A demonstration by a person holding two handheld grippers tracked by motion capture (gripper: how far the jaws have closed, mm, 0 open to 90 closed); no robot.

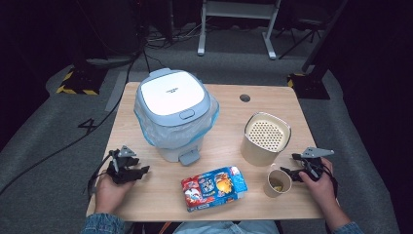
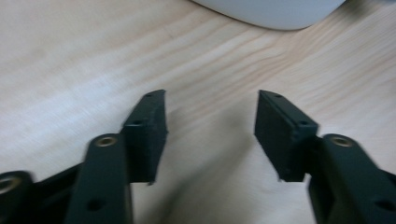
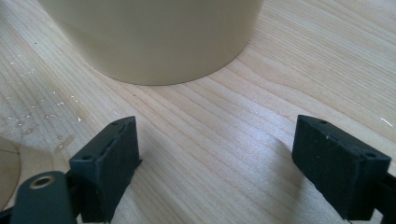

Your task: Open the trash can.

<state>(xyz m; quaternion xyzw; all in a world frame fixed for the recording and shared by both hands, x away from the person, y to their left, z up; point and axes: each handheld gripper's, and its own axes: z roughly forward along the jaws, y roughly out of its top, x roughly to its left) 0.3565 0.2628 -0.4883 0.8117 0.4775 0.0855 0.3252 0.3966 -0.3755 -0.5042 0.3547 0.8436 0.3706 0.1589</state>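
While both rest near the table (image 1: 160, 195), left tongs (image 2: 211, 126) and right tongs (image 3: 215, 161) gape, empty.

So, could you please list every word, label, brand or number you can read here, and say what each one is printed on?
None can be read for certain.
White lid of the pale blue pedal bin: a small grey logo line, too small to read.
Red and blue snack packet: printed lettering and pictures, too blurred to read.
Beige perforated-top canister: no text visible.
Small paper cup: no text visible.
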